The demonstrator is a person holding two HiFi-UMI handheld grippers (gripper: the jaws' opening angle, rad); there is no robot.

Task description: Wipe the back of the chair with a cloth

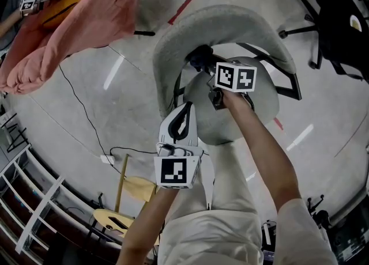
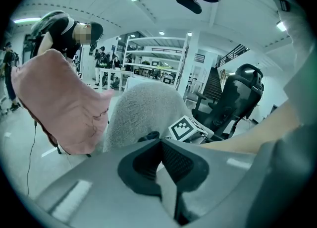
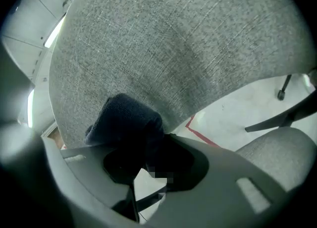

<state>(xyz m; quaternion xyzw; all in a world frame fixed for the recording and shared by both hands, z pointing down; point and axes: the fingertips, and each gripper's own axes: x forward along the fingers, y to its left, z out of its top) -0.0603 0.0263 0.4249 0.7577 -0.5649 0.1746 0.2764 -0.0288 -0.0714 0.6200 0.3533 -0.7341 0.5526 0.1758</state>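
Right tongs (image 3: 143,145): mine, clamped on the cloth (image 3: 126,118), which presses the chair back (image 3: 173,48) just ahead.
Left tongs (image 2: 161,160): closed, empty, behind my right.
Risk: the cloth is bunched at the tips, so dragging may tug it loose.

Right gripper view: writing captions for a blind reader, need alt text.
A dark blue cloth, clamped in the right tool, sits against the grey chair back that fills the picture. Floor with a red line shows lower right.
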